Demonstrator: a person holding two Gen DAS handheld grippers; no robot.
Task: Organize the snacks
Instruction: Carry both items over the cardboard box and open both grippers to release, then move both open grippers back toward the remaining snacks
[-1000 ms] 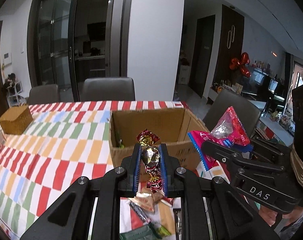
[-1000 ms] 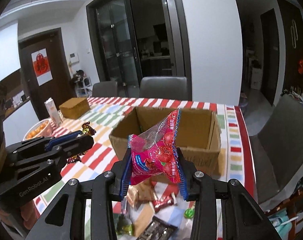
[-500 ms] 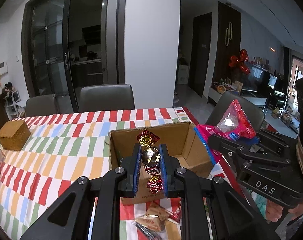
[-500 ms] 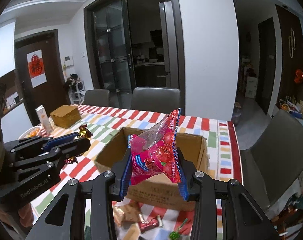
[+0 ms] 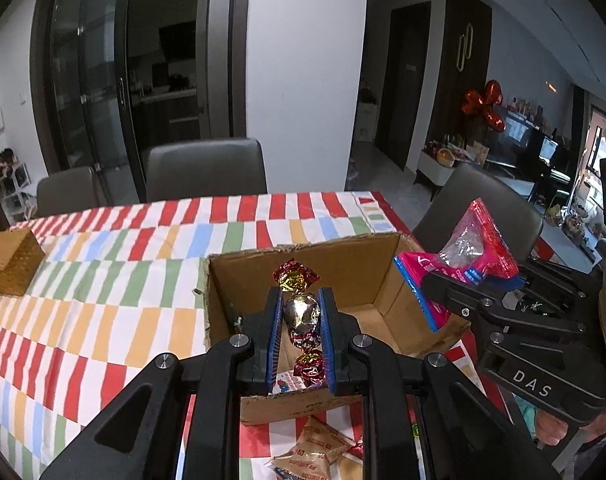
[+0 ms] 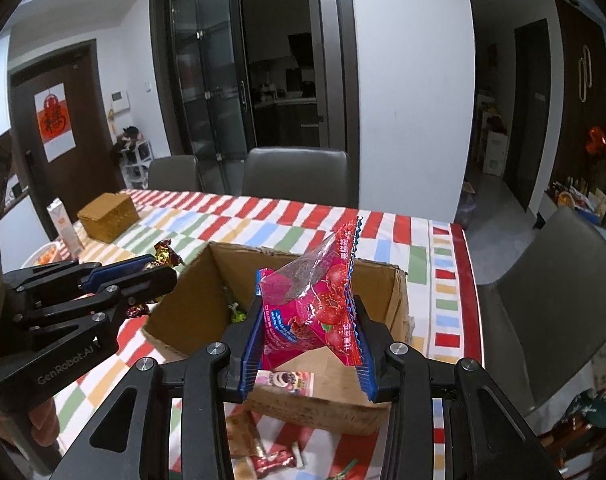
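An open cardboard box (image 5: pixel 387 312) (image 6: pixel 379 392) stands on the striped tablecloth near the table's right end. My left gripper (image 5: pixel 299 300) is shut on a foil-wrapped candy (image 5: pixel 301 316), held over the box's near edge. The same candy (image 6: pixel 163 254) and left gripper (image 6: pixel 143 276) appear left of the box in the right wrist view. My right gripper (image 6: pixel 308 308) is shut on a pink snack bag (image 6: pixel 315 304) above the box's front wall. That bag (image 5: pixel 469 248) and gripper (image 5: pixel 431 284) show at the box's right side in the left wrist view. A green item (image 6: pixel 235 312) lies inside the box.
Loose wrapped snacks (image 5: pixel 315 452) (image 6: pixel 271 460) lie on the cloth in front of the box. A woven box (image 5: pixel 11 260) (image 6: pixel 109 216) sits far left, with a carton (image 6: pixel 65 226) and a bowl (image 6: pixel 43 254). Grey chairs (image 5: pixel 205 176) stand behind the table and another (image 6: pixel 559 256) at its right end.
Both grippers have moved forward toward the box with their snacks still held; the box now sits closer and lower in both views, under the fingertips.
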